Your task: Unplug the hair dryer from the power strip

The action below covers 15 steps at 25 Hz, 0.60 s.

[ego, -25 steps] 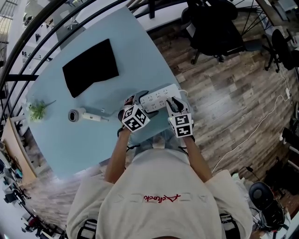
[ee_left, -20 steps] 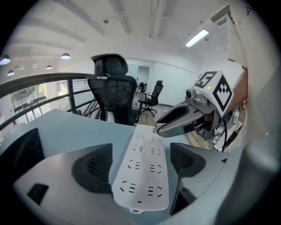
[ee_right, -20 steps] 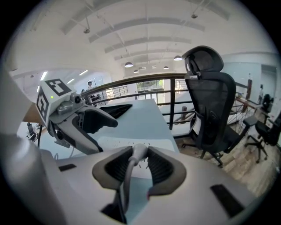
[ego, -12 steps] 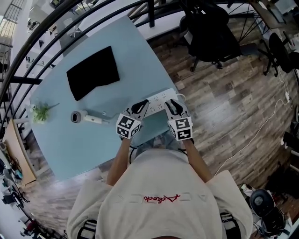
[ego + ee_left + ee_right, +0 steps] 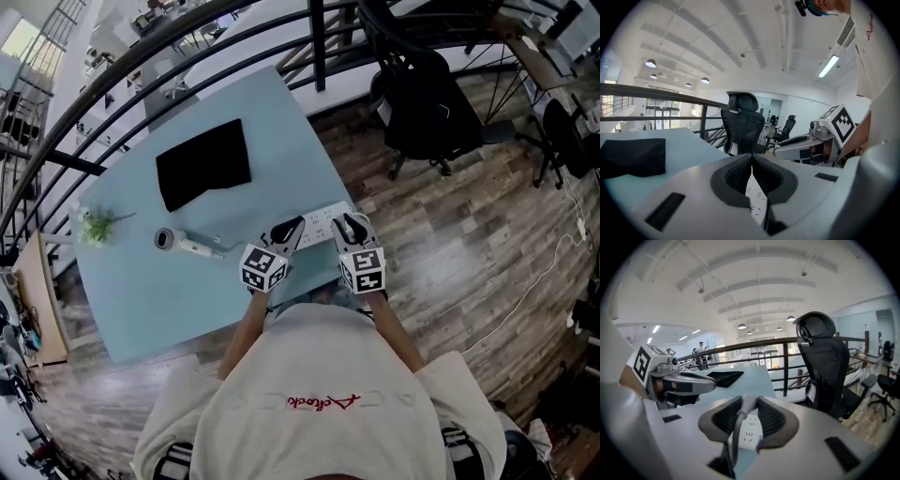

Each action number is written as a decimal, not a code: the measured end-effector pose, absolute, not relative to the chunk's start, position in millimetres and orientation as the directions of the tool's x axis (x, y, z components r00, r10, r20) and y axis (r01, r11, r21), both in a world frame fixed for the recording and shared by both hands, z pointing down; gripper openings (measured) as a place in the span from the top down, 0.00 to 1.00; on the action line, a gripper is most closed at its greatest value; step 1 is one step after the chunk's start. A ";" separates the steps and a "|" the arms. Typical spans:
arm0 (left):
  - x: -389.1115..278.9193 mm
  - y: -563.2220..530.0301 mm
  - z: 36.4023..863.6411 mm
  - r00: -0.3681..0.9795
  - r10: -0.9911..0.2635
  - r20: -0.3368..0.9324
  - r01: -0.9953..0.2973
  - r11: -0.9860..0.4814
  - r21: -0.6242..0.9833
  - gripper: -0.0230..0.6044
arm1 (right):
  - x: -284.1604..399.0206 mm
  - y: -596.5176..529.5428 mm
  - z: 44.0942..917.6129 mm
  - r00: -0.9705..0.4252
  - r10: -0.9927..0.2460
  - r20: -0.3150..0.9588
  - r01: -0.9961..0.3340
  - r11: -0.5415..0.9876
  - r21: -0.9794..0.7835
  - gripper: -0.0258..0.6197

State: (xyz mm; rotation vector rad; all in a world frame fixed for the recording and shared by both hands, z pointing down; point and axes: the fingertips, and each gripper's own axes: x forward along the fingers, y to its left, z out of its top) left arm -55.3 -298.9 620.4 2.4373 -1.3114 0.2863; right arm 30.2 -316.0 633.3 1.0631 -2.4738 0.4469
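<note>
The white power strip (image 5: pixel 319 225) lies near the front edge of the light blue table (image 5: pixel 141 291). The white hair dryer (image 5: pixel 187 245) lies to its left. My right gripper (image 5: pixel 745 405) is shut on the dryer's grey plug (image 5: pixel 743 407), which it holds a little above the strip (image 5: pixel 751 433); the grey cable hangs down from the plug. My left gripper (image 5: pixel 751 159) is shut, its ribbed pads touching with nothing between them, over the strip (image 5: pixel 757 199). In the head view the left gripper (image 5: pixel 286 231) and right gripper (image 5: pixel 349 223) hover side by side at the strip.
A black cloth (image 5: pixel 204 161) lies at the table's far side and a small green plant (image 5: pixel 96 225) at its left edge. A black office chair (image 5: pixel 427 98) and a dark railing (image 5: pixel 319 42) stand beyond the table on wooden floor.
Both grippers have risen from the power strip. The left gripper's jaws have gone from open to shut and it has rolled. The right gripper kept its grip on the plug.
</note>
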 end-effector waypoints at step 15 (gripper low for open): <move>-29.5 -285.7 595.7 0.427 -0.844 0.324 -0.904 -0.397 0.158 0.94 | 54.7 -310.3 607.8 -0.717 -0.575 0.394 -0.666 0.731 -0.146 0.77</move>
